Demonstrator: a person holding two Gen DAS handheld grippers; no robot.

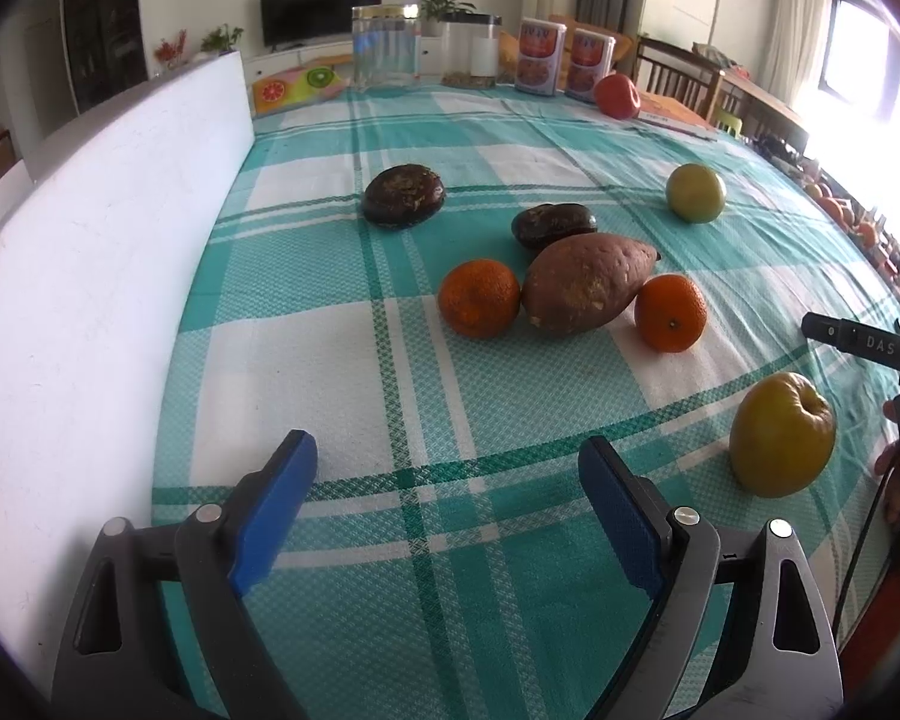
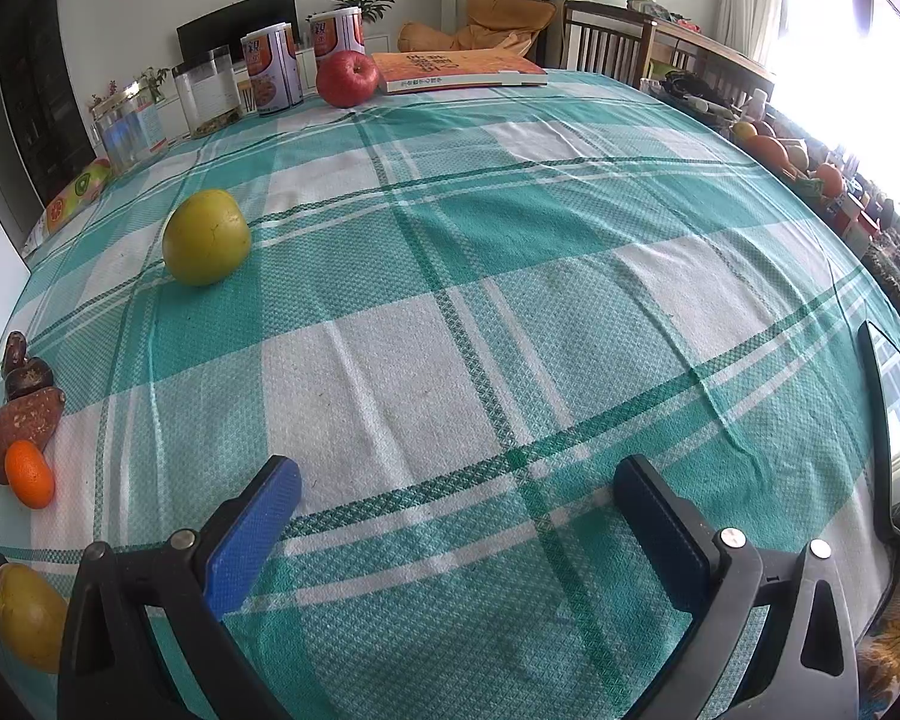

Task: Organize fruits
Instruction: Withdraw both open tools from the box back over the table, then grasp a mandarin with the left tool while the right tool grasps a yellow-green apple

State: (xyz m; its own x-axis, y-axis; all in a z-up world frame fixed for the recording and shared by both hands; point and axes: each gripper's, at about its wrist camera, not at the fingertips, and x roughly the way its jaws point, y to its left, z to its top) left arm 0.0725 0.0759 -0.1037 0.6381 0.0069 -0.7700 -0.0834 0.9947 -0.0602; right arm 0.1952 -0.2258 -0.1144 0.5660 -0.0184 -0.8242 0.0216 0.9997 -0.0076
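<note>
your left gripper (image 1: 447,501) stands wide with nothing between its blue pads (image 1: 270,516), poised over bare cloth at the near edge of the green-and-white checked tablecloth (image 1: 342,372). your right gripper (image 2: 456,525) is just as wide and just as empty, also above bare cloth. ahead of the left one, mid-table, a sweet potato (image 1: 585,282) lies with a mandarin (image 1: 479,298) touching its left end and a second mandarin (image 1: 670,312) just beside its right. a dark, wrinkled fruit (image 1: 553,225) sits right behind it, and another dark fruit (image 1: 403,195) lies further left and apart. a yellow-green apple (image 1: 783,435) rests near right, a green round fruit (image 1: 695,192) far right, and a red apple (image 1: 617,96) at the far edge beside an orange book (image 2: 459,69), near two printed tins (image 1: 540,57) and clear jars (image 1: 386,48). a white board (image 1: 90,228) runs along the left side.
</note>
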